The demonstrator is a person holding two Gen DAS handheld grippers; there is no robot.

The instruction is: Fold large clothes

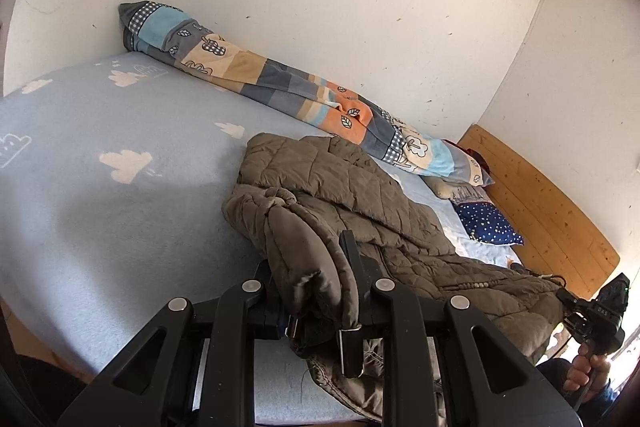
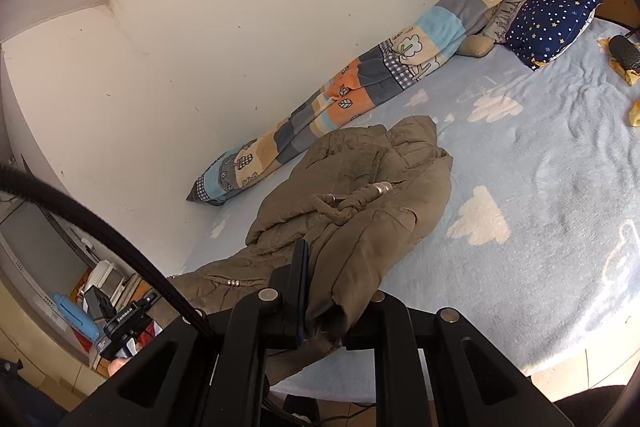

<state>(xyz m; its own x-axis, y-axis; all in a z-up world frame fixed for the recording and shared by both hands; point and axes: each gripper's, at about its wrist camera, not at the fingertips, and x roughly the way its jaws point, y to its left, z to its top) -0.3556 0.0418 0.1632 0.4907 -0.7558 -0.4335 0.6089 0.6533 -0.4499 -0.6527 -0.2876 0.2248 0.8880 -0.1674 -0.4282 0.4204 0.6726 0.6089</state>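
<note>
An olive quilted jacket (image 1: 360, 203) lies crumpled on the light blue bed sheet (image 1: 120, 187). My left gripper (image 1: 310, 267) is shut on a thick fold of the jacket near the bed's front edge. My right gripper (image 2: 340, 259) is shut on another padded part of the jacket (image 2: 360, 195), which has a drawstring with metal tips lying across it. The right gripper also shows in the left wrist view (image 1: 596, 311) at the far right, held by a hand.
A rolled patchwork blanket (image 1: 280, 83) lies along the white wall. A navy star pillow (image 2: 548, 23) and a wooden headboard (image 1: 540, 207) are at the bed's head. Small yellowish items (image 2: 624, 63) lie on the sheet. Shelves with clutter (image 2: 92, 299) stand past the foot.
</note>
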